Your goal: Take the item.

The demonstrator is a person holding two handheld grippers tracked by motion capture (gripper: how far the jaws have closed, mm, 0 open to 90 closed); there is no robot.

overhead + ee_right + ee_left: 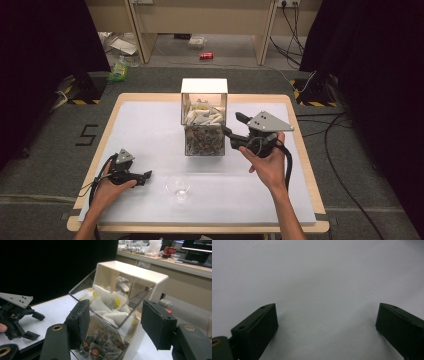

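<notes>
Left gripper (146,176) is resting low on the table (150,125), lower left of the high view, jaws wide apart with nothing between them; its own view is showing bare white surface. It's parked, pointing toward the glass (178,186) at bottom centre, near but not touching.

Box (204,117) is sitting centre frame: two tiers, clear fronts, white sachets (202,116) up top, dark packets (202,141) below. In the right gripper view the upper flap is looking tipped open, sachets (107,302) exposed behind it.

Right gripper (235,125) is hovering right of centre, just beside the box's right side, jaws apart and holding nothing. In its own view the pads are framing the front corner of the box (130,275), not any single sachet.

My read: the step is picking a sachet out of the upper tier. To do it well:
- Come in over the flap's edge, not through the clear panel; a clipped flap would be shoving the whole box.
- Single out one sachet on top of the pile; narrow the jaws before going in so they aren't raking neighbours.
- Pinch the flat body, not a trailing tag.
- Lift straight out before swinging toward the glass.
- If the box is sliding, the left gripper is free to brace it.
</notes>
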